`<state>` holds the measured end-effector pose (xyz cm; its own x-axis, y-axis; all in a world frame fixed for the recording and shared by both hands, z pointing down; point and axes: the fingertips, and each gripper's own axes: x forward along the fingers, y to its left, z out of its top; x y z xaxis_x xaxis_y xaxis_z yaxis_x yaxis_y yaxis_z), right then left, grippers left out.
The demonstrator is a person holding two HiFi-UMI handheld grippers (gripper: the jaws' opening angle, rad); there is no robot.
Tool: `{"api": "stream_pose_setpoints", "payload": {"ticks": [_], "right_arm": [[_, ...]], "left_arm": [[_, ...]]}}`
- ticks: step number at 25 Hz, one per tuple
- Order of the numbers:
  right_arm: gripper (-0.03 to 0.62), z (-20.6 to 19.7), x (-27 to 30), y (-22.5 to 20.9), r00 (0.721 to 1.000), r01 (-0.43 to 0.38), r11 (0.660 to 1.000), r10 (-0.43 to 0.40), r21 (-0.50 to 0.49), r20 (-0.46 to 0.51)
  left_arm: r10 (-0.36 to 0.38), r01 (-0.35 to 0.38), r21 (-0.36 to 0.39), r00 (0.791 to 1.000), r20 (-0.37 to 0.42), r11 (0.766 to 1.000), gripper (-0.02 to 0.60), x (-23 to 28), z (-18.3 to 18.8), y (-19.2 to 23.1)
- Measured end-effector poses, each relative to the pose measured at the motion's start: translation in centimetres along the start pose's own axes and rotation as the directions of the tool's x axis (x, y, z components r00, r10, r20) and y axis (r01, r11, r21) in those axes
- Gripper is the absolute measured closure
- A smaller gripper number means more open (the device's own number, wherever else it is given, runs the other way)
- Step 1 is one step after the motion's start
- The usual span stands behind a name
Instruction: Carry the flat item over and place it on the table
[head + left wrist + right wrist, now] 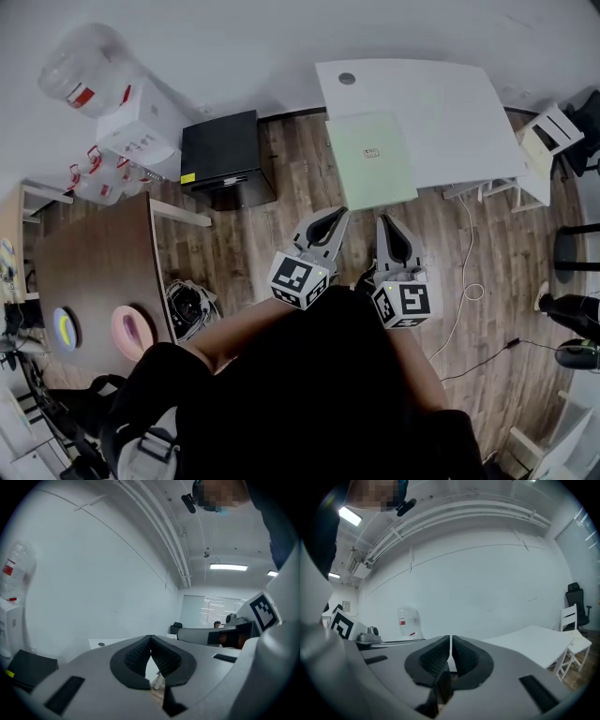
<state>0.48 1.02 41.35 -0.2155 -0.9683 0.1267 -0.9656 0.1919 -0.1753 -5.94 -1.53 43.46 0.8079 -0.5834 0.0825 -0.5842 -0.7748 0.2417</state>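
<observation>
A pale green flat sheet (372, 157) lies on the left part of the white table (441, 108), far ahead of both grippers. My left gripper (339, 214) and right gripper (384, 221) are held side by side in front of the person's body, above the wood floor, pointing toward that table. In the left gripper view the left gripper (150, 637) has its pads meeting at the tips with nothing between them. The right gripper (450, 638) also shows its pads pressed together and empty. Neither touches the sheet.
A black cabinet (225, 157) stands left of the white table, beside a white water dispenser (141, 122) with a bottle (84, 70). A brown table (98, 272) is at the left. A white chair (548, 141) and a floor cable (464, 281) are at the right.
</observation>
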Motion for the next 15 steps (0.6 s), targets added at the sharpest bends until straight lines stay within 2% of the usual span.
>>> {"api": "stream_pose_setpoints", "payload": {"ticks": [6,15], "right_arm": [[0.554,0.5,0.8,1.2,1.000,-0.012,0.995,0.010,-0.103,-0.022],[0.557,0.0,2.0,1.6,0.997,-0.048,0.984,0.037,-0.173,-0.064]], "left_arm": [[0.017,-0.017,-0.003,1.000,-0.006,1.000,0.568,0.5,0.0,0.7],[0.058,-0.059,0.034,0.998,0.026,0.998,0.568,0.9,1.0,0.3]]}}
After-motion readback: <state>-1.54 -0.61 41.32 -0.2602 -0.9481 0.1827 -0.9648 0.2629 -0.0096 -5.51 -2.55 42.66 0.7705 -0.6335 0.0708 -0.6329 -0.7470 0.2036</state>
